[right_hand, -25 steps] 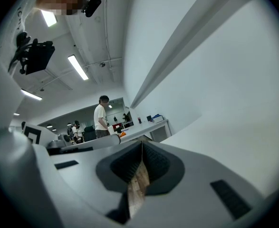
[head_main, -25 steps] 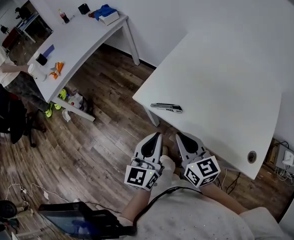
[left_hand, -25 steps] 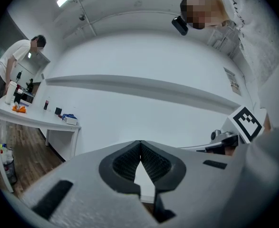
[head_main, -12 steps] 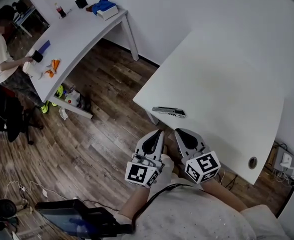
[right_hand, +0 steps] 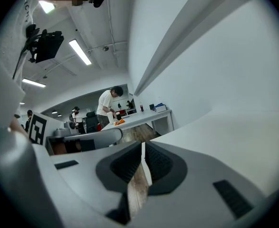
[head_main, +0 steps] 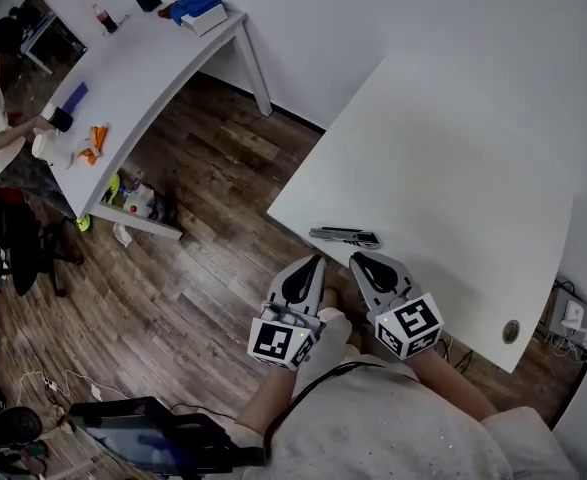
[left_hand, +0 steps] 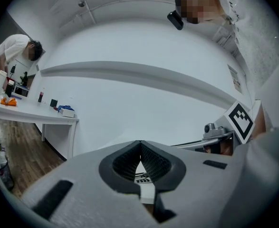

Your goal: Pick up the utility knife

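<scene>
Both left gripper [head_main: 315, 261] and right gripper [head_main: 359, 260] show fingers clenched, empty, near the utility knife [head_main: 344, 236] on the white table [head_main: 453, 138].

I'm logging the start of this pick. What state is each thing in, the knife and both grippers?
Grey and black utility knife: lying flat near the white table's front edge, untouched; blade position cannot be told.
Left gripper: fingers shut, empty, short of the knife.
Right gripper: fingers shut, empty, short of the knife.

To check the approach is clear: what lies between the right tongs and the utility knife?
Nothing: the head view shows only bare white table between the right tongs and utility knife.
</scene>
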Motion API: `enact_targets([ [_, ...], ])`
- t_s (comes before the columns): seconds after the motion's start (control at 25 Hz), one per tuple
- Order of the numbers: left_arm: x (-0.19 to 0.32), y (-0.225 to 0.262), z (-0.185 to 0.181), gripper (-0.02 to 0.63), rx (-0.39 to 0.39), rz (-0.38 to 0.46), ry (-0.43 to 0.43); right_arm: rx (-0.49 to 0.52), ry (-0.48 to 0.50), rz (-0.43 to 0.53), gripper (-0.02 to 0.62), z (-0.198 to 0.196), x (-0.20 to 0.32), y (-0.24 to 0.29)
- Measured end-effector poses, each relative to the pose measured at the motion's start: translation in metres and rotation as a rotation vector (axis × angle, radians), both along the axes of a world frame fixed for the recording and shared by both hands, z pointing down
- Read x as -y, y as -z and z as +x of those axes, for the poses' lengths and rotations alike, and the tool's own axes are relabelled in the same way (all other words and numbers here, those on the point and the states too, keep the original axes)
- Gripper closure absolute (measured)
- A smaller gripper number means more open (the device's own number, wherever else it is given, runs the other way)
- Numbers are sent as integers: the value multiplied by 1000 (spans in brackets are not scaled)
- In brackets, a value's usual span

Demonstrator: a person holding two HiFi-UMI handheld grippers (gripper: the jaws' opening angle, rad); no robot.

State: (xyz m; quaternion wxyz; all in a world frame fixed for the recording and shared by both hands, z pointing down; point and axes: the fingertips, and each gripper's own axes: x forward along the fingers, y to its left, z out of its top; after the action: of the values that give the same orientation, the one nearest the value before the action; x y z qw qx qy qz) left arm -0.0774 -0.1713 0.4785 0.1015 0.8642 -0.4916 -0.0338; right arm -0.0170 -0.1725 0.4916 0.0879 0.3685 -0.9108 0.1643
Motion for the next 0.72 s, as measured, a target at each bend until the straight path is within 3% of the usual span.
enact_targets([
  [0.28, 28, -8, 1, 598, 0, -23, -74, -89, 52, -2, 586, -14, 23, -14],
  [0.4, 34, -15, 3, 598, -9, -29, -96, -217, 125, 19, 576, -14, 30, -28],
  [0.48, 34, -21, 4, 598, -16, -37, -106, -295, 179, 25, 504, -12, 35, -38],
  [0.72, 31, -41, 3, 598, -32, -56, -105, -514, 334, 61, 445, -10, 50, -64],
])
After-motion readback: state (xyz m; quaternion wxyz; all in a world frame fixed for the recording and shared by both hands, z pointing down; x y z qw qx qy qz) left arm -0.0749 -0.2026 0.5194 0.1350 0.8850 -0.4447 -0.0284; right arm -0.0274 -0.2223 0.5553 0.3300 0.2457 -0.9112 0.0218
